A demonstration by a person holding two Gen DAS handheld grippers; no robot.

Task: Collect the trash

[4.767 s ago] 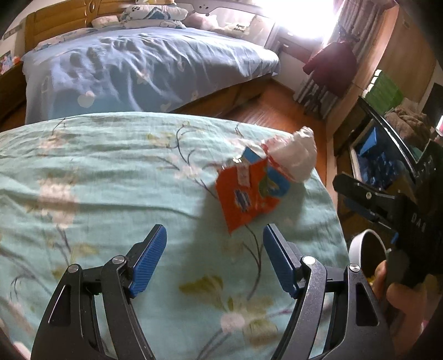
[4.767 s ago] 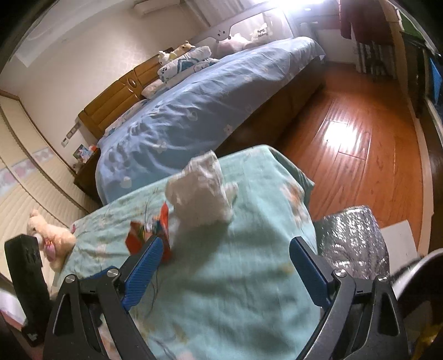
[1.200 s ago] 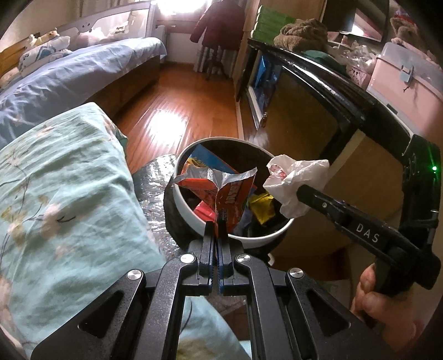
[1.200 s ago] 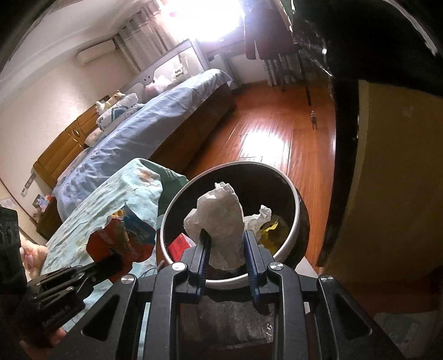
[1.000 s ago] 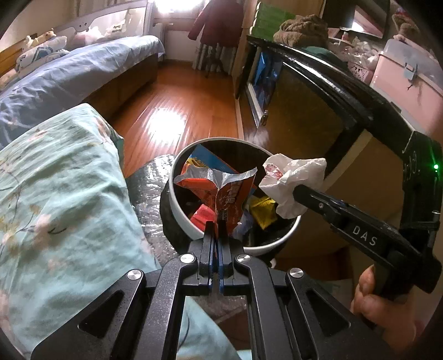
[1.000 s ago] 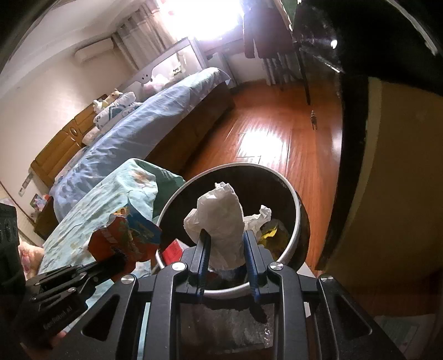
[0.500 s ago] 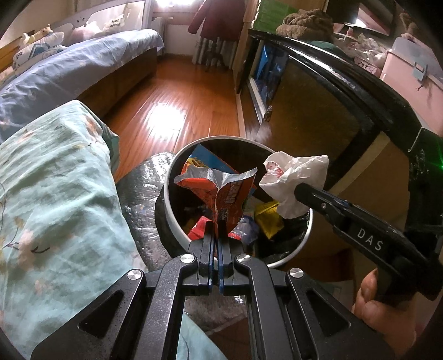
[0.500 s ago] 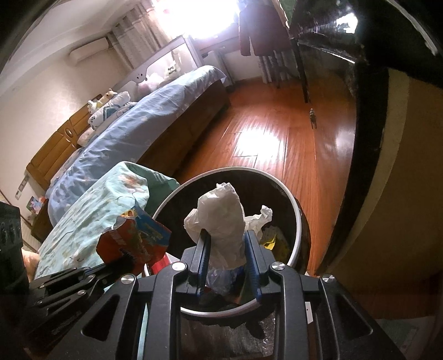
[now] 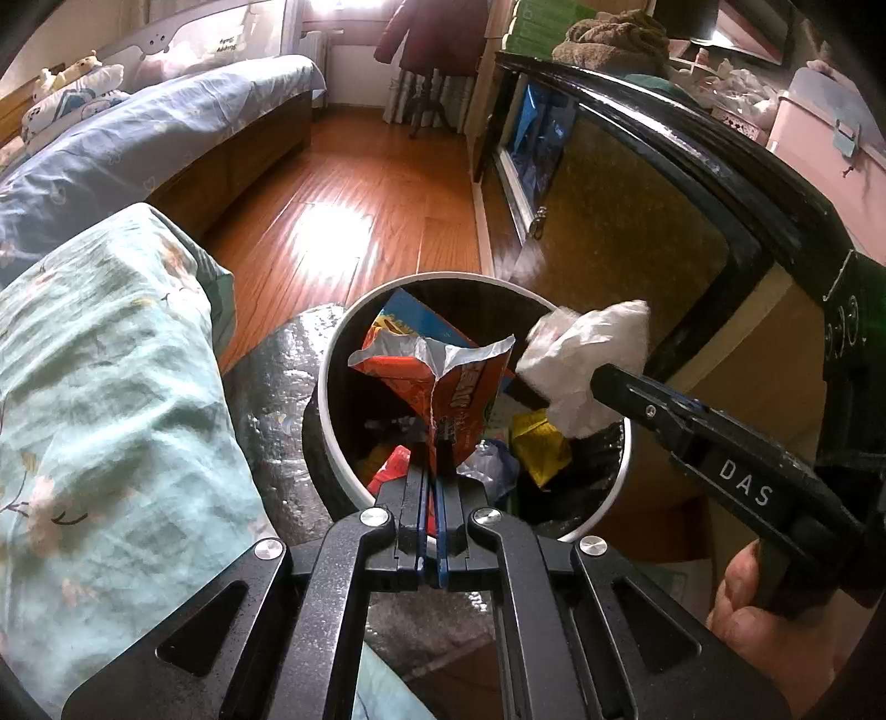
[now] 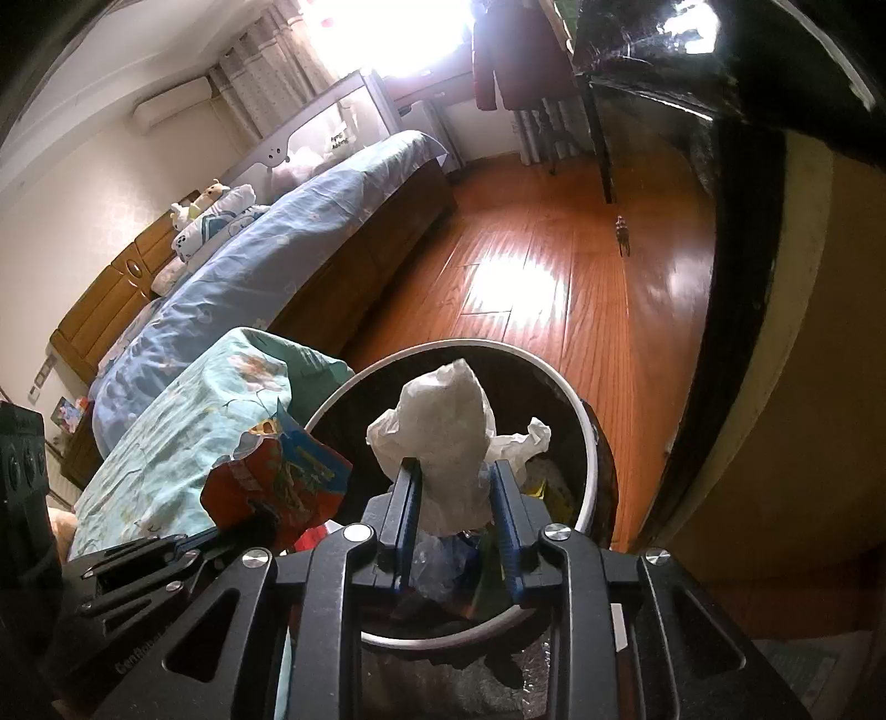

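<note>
A teal floral blanket [image 9: 111,399] lies beside a blue-sheeted bed [image 10: 266,266], sunlit wooden floor [image 9: 354,221] and a dark cabinet [image 9: 637,210].

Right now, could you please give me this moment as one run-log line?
left hand-held gripper: shut on snack wrapper | right hand-held gripper: shut on crumpled tissue | both above trash bin

Blown-out window [image 10: 387,33] backlight glares off wooden floor [image 9: 332,243]; fisheye edges dark, warped.
</note>
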